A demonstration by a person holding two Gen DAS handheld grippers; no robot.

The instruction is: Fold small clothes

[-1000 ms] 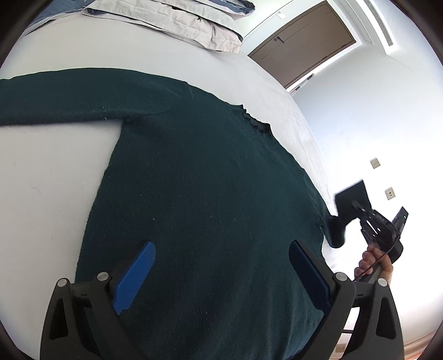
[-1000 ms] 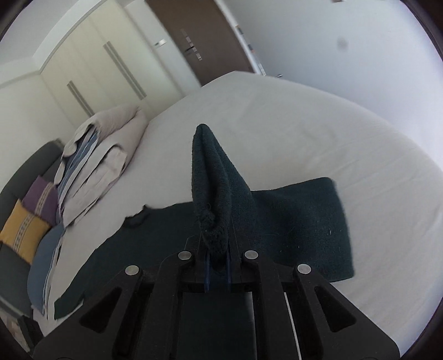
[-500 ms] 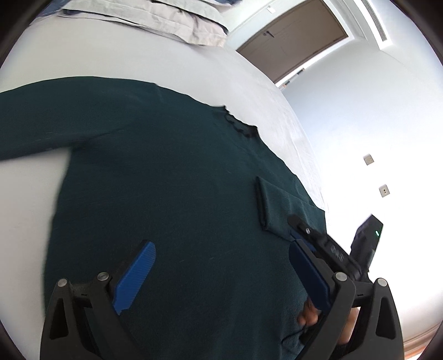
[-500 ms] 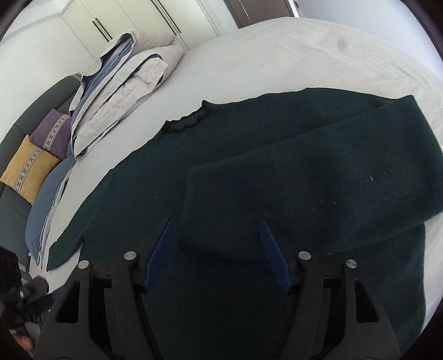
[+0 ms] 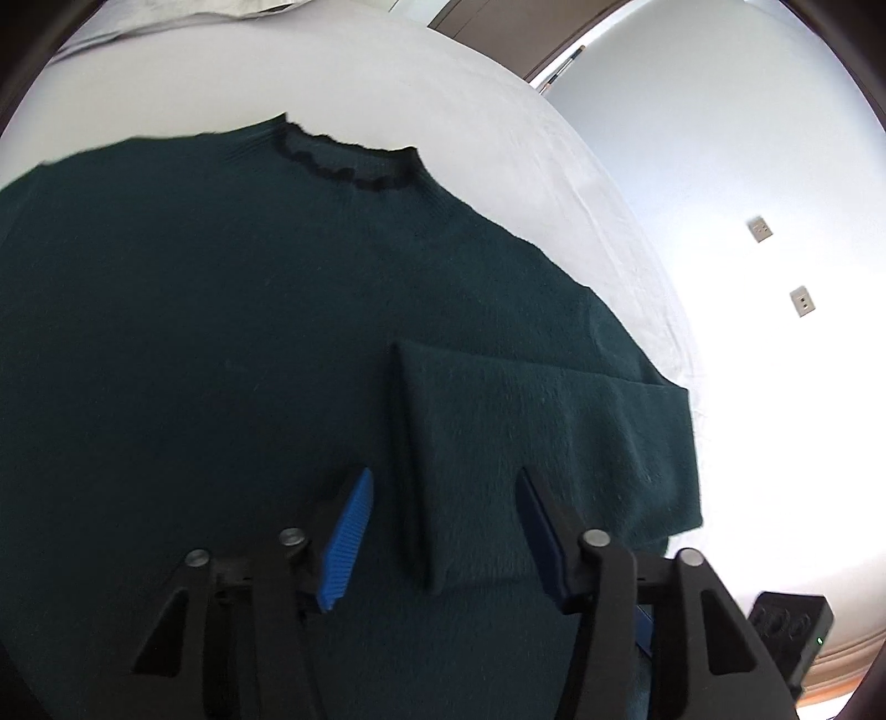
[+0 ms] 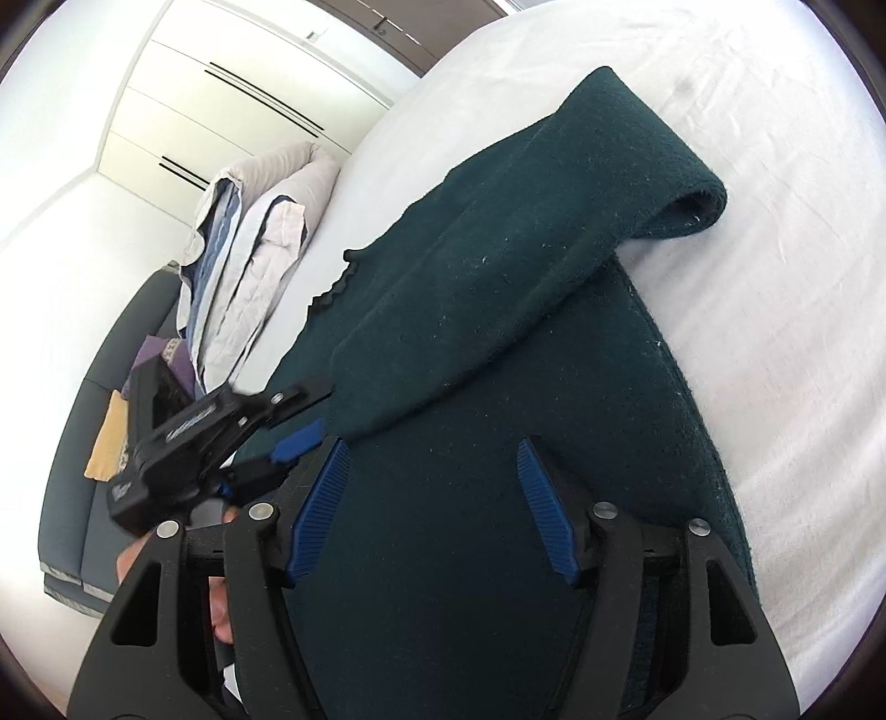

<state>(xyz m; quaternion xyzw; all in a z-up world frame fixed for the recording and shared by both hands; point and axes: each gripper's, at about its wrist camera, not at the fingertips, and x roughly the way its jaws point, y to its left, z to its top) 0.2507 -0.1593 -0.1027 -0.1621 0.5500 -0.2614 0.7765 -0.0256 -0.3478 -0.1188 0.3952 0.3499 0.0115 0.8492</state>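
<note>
A dark green sweater lies flat on the white bed, its frilled collar towards the far side. Its right sleeve is folded across the body; it also shows in the right wrist view. My left gripper is open, its blue pads on either side of the sleeve's cuff end, just above it. My right gripper is open and empty over the sweater's body. The left gripper also shows in the right wrist view, beside the cuff.
Folded pillows and bedding are stacked at the head of the bed. A grey sofa with purple and yellow cushions stands beyond. White wardrobes and a brown door line the walls.
My right gripper carried the sleeve across the sweater's body, let it go and opened. My left gripper moved over to the cuff end and its jaws narrowed.
</note>
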